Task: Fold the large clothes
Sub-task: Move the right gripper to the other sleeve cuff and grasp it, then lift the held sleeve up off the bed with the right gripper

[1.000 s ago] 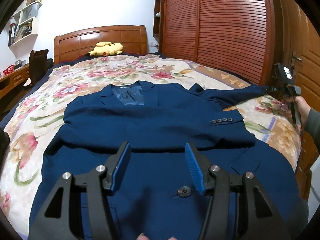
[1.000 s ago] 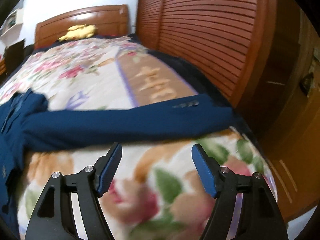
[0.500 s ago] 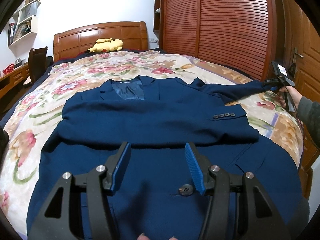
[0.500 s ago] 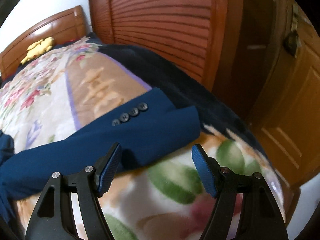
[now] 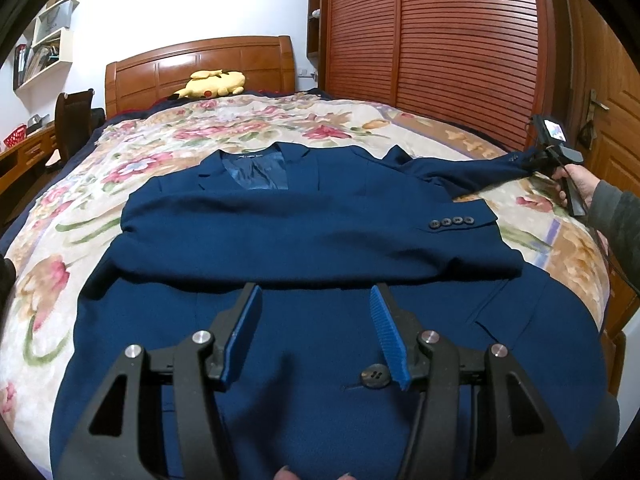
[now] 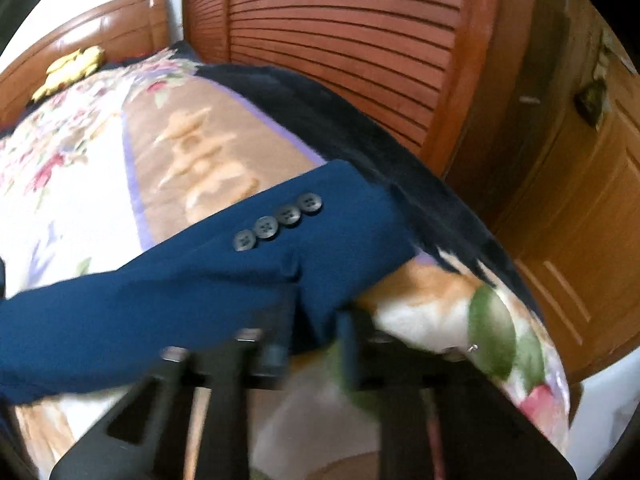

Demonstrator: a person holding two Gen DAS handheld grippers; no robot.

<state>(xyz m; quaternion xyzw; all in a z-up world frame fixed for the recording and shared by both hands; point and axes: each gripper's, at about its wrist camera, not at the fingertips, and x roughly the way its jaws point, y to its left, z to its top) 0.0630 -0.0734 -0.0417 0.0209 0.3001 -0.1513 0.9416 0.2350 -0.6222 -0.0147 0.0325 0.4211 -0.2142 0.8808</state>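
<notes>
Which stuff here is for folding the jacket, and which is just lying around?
For the job: blue suit jacket, its outstretched sleeve, right gripper closing on the cuff, left gripper.

Just lying about: yellow plush toy, floral blanket, chair, red basket.

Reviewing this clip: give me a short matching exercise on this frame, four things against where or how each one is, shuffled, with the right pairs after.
Things:
1. yellow plush toy
2. folded sleeve
3. outstretched sleeve
4. left gripper

Places or states:
A. cuff between the right gripper fingers, near the bed's edge
B. laid across the jacket's chest
C. open, over the jacket's front
D. by the headboard

Pairs: 1-D, 2-B, 3-A, 4-C
</notes>
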